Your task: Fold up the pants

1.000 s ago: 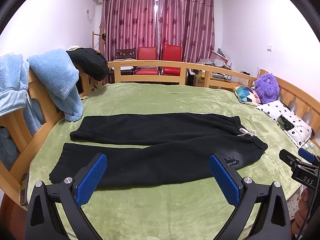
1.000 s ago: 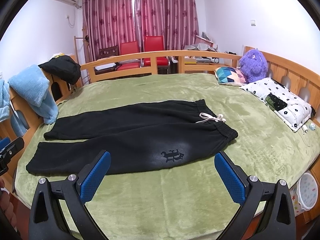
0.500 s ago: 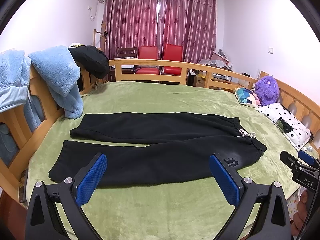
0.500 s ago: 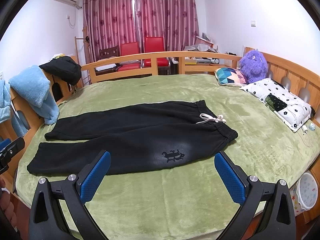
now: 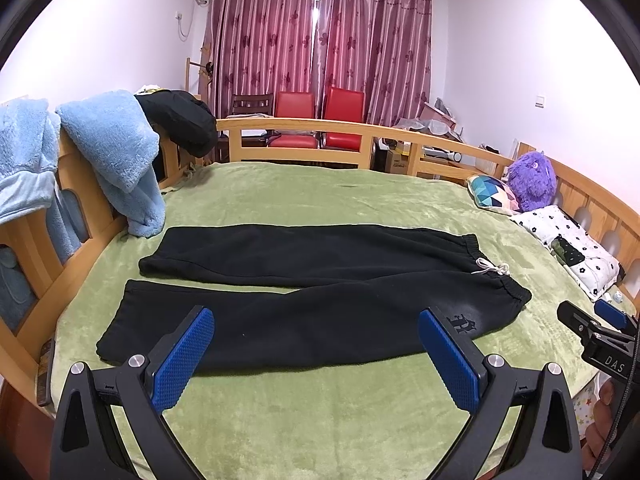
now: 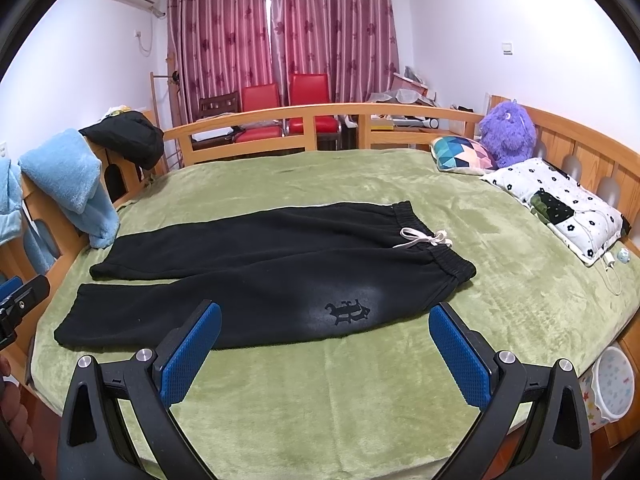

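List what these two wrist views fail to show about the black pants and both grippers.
- Underside of the black pants: hidden against the green blanket, both views.
- Embroidered logo: too small to read in the right wrist view; the left gripper finger partly covers it in the left wrist view.
- Right gripper: cut off by the frame edge in the left wrist view.
- Hands: only slivers at frame edges.
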Tool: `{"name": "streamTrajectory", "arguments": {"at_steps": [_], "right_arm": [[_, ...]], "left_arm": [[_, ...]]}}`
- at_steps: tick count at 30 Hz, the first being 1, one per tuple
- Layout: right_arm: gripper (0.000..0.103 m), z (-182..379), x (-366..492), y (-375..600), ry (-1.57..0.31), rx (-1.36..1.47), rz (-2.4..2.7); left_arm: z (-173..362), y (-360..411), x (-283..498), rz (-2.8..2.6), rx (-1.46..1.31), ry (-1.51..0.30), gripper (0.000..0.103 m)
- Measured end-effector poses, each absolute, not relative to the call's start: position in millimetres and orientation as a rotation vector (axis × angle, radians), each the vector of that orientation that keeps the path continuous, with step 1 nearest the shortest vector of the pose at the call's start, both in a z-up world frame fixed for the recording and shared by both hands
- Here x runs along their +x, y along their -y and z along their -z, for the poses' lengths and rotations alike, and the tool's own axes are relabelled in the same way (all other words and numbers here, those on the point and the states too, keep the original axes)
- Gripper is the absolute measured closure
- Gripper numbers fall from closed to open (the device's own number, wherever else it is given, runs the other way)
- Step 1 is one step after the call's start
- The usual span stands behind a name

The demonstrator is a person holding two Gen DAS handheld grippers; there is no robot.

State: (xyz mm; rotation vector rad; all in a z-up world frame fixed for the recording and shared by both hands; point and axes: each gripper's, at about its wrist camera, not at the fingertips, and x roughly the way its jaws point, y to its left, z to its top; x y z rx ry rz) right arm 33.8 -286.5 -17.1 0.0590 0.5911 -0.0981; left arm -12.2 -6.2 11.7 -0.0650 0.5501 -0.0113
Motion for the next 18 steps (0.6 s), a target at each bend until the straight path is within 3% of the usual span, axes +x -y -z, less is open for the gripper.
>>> {"name": "streamTrajectory", "arguments": {"at_steps": [18], "right_arm": [[0.001,19,60,274,-0.628,0.049,0.079]], "left_arm": [[1,-12,9,-0.031,-0.068,-0.562,0.0]]}}
